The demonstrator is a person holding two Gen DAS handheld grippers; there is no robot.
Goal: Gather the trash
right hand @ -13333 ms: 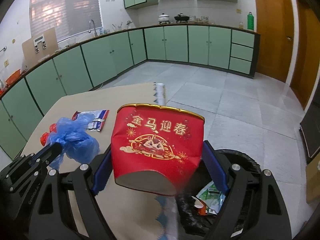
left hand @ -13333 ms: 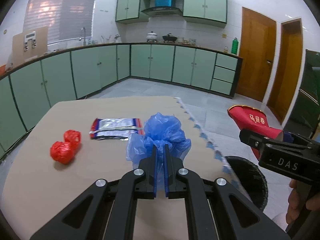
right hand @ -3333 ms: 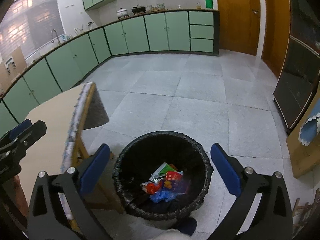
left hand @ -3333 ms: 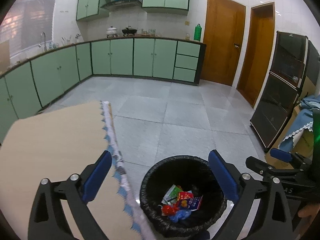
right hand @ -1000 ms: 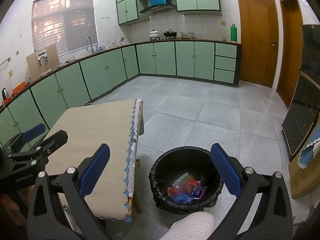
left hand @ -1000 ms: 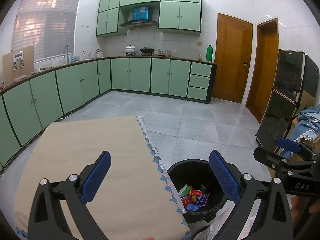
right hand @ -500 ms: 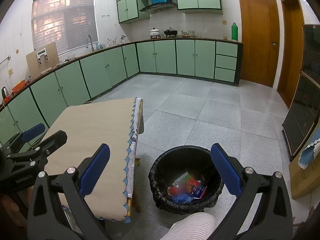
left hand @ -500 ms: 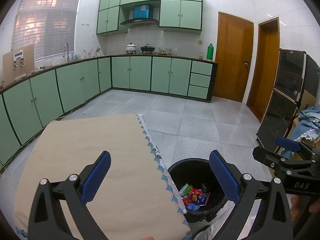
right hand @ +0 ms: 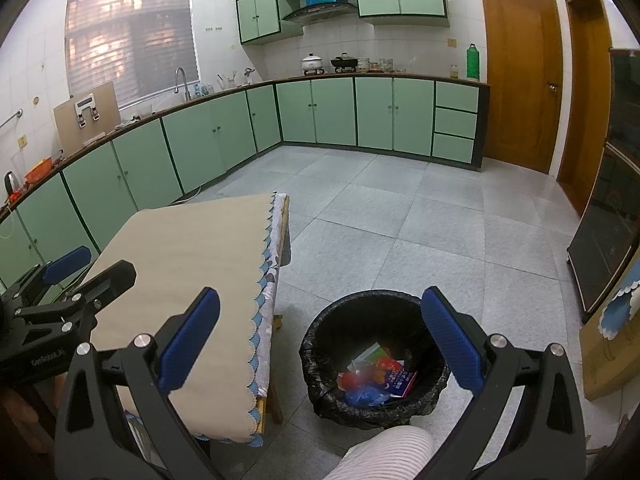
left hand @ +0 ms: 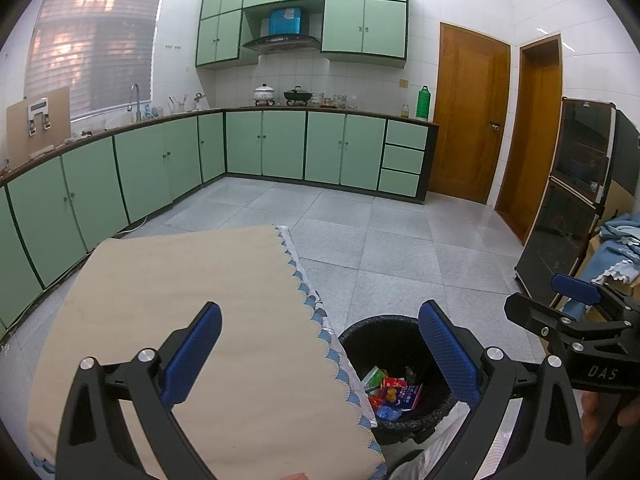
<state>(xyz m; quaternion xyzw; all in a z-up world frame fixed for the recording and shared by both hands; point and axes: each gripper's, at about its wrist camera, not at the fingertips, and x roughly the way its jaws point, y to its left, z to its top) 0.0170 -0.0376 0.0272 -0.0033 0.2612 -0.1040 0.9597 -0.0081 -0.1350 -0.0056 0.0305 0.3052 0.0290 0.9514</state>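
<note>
A black bin (left hand: 362, 334) (right hand: 320, 332) lined with a black bag stands on the floor beside the table. Inside it lies trash (left hand: 394, 392) (right hand: 376, 378): red, blue and green wrappers. My left gripper (left hand: 320, 352) is held wide open above the table's right edge, with nothing between its blue pads. My right gripper (right hand: 320, 340) is wide open too, over the floor in front of the bin. The table (left hand: 180, 300) (right hand: 192, 248) with its beige cloth has nothing on it.
Green cabinets (left hand: 280, 148) run along the back and left walls. Two wooden doors (left hand: 472, 120) stand at the right, a dark glass cabinet (left hand: 576, 208) beyond them. A striped trouser leg (right hand: 384, 456) shows at the bottom. Grey tiled floor (right hand: 420, 220) spreads around the bin.
Since 13 seconds ago the blue bag, red trash, packet and red carton have left the table and grippers and lie in the bin. Over the last second both grippers barely moved.
</note>
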